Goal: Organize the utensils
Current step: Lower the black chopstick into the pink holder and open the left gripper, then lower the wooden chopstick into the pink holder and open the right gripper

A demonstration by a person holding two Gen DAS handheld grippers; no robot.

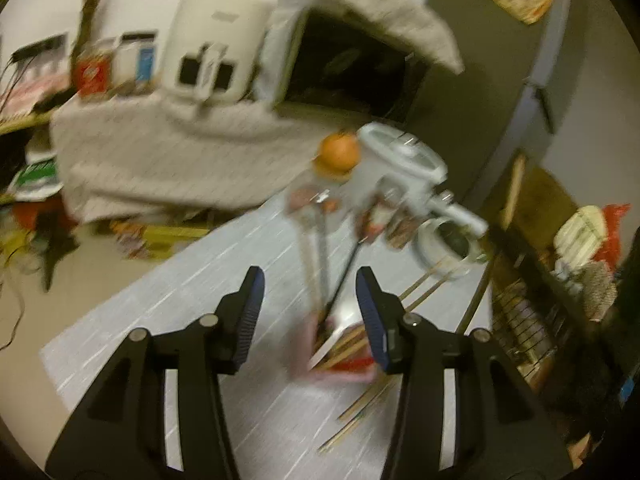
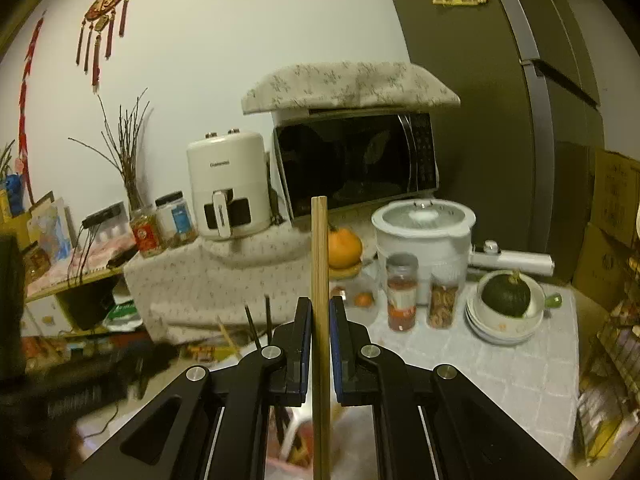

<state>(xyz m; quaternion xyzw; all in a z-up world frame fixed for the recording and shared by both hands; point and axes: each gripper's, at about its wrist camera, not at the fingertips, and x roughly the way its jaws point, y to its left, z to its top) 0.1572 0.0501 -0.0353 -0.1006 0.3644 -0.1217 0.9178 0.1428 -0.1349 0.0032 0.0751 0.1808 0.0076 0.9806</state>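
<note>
Your right gripper [image 2: 320, 312] is clamped on an upright wooden chopstick [image 2: 320, 264], your left gripper [image 1: 310, 304] gapes empty above the pink holder [image 1: 340, 364], so lower the chopstick in next.

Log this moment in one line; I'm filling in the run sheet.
left hand-held gripper: open, empty, over pink holder | right hand-held gripper: shut on wooden chopstick, upright | loose chopsticks: on table

Left gripper [image 1: 308, 312] spread; right gripper [image 2: 320, 320] clamped.
</note>
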